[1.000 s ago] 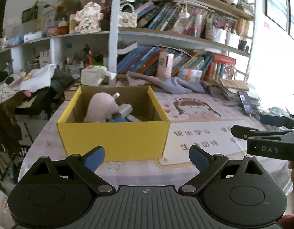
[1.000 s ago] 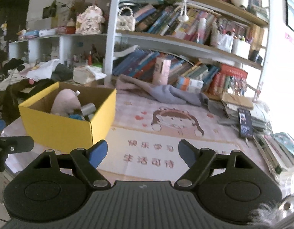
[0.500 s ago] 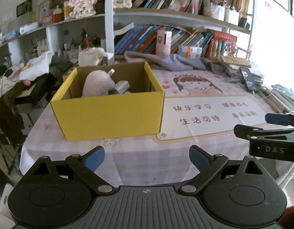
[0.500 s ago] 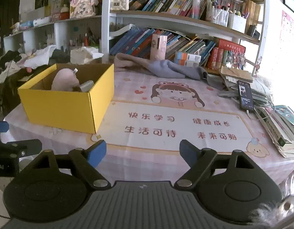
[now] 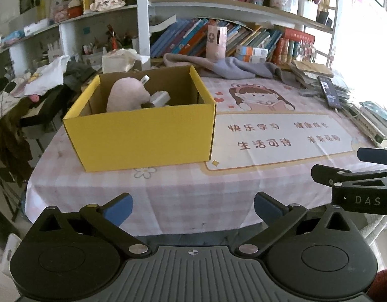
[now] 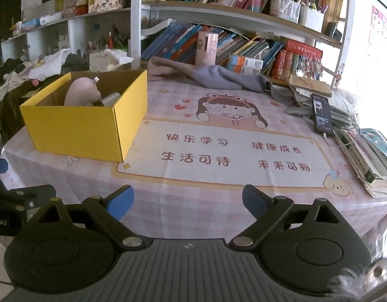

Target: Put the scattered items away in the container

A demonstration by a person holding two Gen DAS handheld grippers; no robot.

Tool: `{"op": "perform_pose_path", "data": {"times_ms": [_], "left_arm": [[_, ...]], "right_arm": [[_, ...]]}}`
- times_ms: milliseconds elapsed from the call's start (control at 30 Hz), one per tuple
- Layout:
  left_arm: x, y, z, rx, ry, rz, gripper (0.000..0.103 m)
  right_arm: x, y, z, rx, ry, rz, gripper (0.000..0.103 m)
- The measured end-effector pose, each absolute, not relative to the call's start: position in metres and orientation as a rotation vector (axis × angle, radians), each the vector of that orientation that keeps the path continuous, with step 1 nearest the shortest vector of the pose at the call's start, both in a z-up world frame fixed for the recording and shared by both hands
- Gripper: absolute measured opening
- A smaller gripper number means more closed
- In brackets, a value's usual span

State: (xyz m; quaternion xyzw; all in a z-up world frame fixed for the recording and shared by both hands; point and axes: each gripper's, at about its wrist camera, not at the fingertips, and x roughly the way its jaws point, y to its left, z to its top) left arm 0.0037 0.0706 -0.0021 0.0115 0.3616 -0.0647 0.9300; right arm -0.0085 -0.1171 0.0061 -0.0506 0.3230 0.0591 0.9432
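Yellow cardboard box (image 5: 145, 136) standing open on the pink table cover, at its left part. Inside, a pink plush toy (image 5: 125, 95) and a grey-white item (image 5: 160, 98) just beside.

The left claw (image 5: 193, 209) hangs just off the near edge of the table (image 5: 193, 196), tipped downward toward it, its two blue-padded fingers (image 5: 119, 207) spread wide with nothing between them; its jaws have just been opening further. The right claw (image 6: 188, 202) is level with it at the same near edge, toward the right-hand corner, likewise angled down, its blue pads (image 6: 120, 201) well apart and empty; its jaws have also just been opening. Each claw shows at the side of the other's view, the two close together but apart.
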Motion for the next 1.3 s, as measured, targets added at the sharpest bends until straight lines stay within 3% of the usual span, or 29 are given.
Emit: {"op": "perform_pose_path", "data": {"times_ms": [200,1300], "left_arm": [[0.007,0.069,-0.006,0.003,0.767,-0.139,0.103],[0.007,0.059,-0.014,0.018,0.834,-0.136,0.103]], "right_arm": [[-0.006,-0.120,0.004,-0.088,0.686,0.126,0.103],[-0.005,-0.130,-0.003,-0.078,0.741,0.111,0.103]]}}
